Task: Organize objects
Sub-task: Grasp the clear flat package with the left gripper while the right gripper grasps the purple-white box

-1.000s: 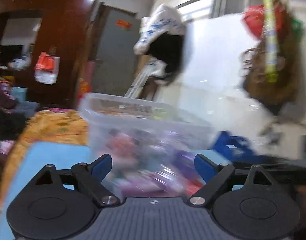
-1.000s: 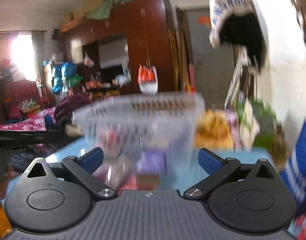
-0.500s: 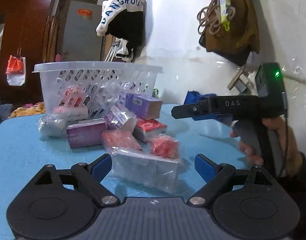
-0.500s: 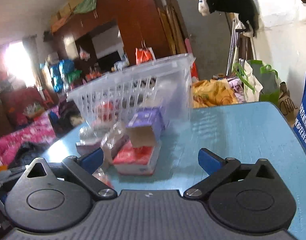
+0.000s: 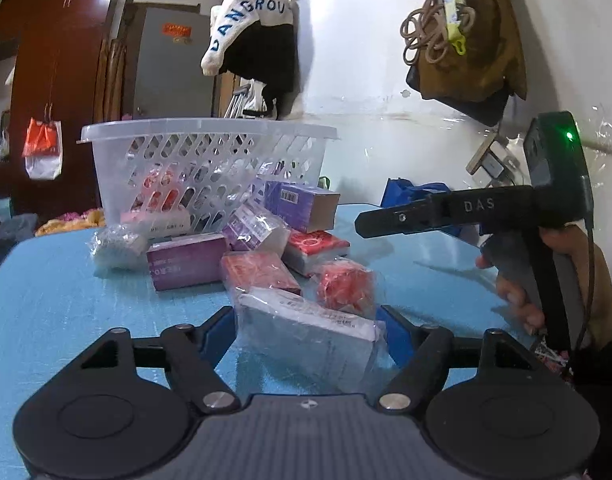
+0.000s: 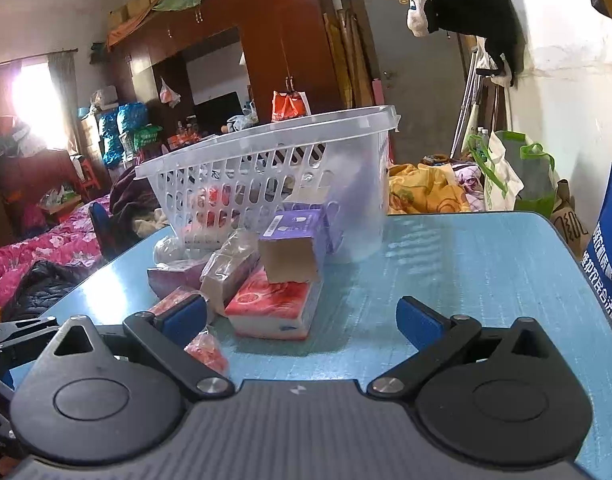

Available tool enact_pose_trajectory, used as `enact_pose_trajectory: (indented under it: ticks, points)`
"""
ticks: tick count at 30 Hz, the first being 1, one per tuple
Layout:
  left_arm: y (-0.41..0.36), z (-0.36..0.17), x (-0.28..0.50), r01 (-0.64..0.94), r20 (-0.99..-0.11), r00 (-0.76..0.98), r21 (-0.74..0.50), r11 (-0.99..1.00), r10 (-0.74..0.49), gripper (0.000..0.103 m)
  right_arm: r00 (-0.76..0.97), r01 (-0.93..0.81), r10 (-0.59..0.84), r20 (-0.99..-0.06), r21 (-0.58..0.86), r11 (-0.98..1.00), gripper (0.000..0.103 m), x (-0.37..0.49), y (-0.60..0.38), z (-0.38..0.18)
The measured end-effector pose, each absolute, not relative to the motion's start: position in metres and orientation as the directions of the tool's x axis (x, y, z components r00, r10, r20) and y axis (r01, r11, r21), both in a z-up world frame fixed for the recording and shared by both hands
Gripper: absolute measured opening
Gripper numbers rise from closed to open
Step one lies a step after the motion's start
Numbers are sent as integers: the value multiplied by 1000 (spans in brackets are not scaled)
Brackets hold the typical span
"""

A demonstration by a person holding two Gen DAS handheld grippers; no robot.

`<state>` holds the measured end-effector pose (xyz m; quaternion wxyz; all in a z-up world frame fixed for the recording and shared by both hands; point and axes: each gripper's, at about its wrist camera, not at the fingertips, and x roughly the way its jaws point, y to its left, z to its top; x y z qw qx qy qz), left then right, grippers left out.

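Two claws face a heap of wrapped packets on the blue counter (image 5: 54,304), all lying in front of a white slotted basket (image 5: 202,156) that leans tipped among them. Nearest to the left claw (image 5: 308,326), and farthest from the basket, lies a grey-white packet in clear film (image 5: 306,334); the claw's jaws have just been closing and now stand either side of it, blue pads at its ends, though whether they press on the film I cannot tell. Between that packet and the basket sit red packets (image 5: 258,272), a purple packet (image 5: 186,258) and a purple box (image 5: 302,204) propped against the basket's wall. Right of the basket, a hand (image 5: 554,280) holds the right claw (image 6: 302,316) above the counter; its jaws stand wide with nothing between them, a red-and-white packet (image 6: 274,308) lying just beyond them, toward the basket
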<state>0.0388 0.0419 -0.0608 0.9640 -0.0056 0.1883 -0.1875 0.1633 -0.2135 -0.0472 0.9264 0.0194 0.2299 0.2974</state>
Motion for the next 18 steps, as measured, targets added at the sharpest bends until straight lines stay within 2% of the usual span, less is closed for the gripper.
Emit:
enact_pose_trajectory:
  ticks: [5,11,16,18]
  points:
    - [41,-63,38,356,-358,863,-66,932,-355,78,719,-544,558,-415,163,823,103,163,-212,-47]
    - [53,-58,30,337,-302,886,-102,936,-352,76,755,-510,535,-378,175,842,100,163,-212,-37]
    - [62,-52,28,319,-283,898,-111,941,-338,76,746,-506,506,-433,127,853,76,190,-186,-21]
    - [65,-52,29,317,-285,897,-120,941,-338,76,737,-500,486,-469,105,860,72,204,-172,-20]
